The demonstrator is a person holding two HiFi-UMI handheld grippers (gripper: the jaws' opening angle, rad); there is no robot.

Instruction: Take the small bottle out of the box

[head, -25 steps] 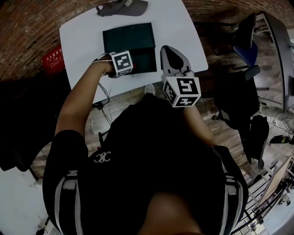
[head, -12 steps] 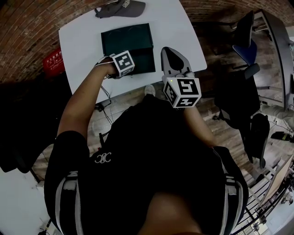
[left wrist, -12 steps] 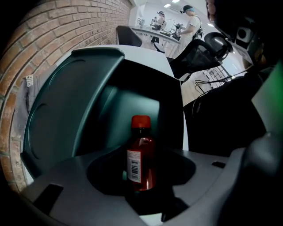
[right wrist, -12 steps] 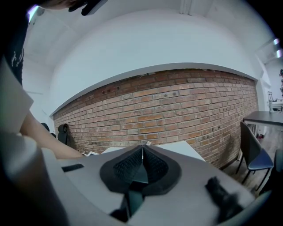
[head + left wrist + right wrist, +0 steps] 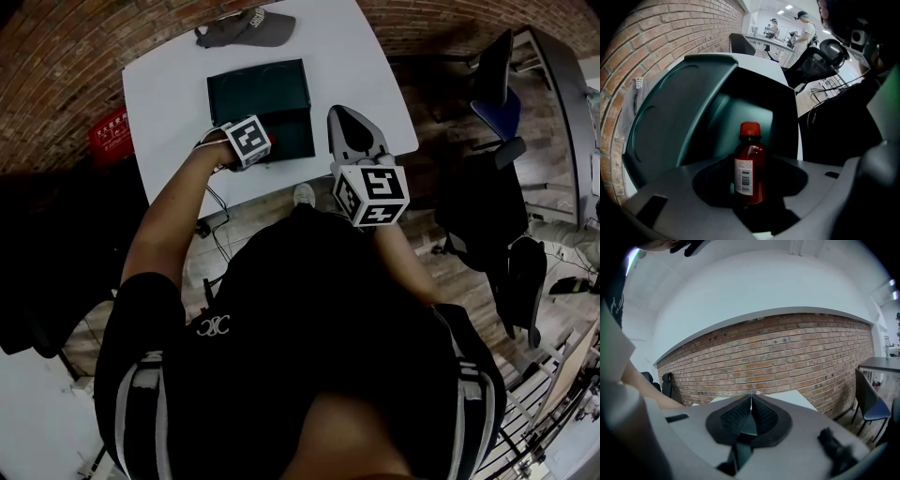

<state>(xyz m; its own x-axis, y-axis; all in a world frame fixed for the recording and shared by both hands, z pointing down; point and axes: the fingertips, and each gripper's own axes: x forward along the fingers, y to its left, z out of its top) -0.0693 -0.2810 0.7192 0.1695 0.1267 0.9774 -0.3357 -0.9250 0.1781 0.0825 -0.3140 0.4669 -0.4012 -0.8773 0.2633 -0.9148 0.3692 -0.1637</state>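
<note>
small bottle [image 5: 749, 164] stands upright between the left gripper's [image 5: 753, 190] opening jaws, unpressed, seemingly just outside the open box [image 5: 260, 89] on the tabletop [image 5: 159, 94]; task looks nearly done. right gripper [image 5: 750, 408] jaws clenched, empty.

Base of small bottle [image 5: 750, 165] indistinct

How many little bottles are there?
1: the red-capped small bottle stands between the left gripper's opening jaws. Others may hide inside the dark green box.
</note>
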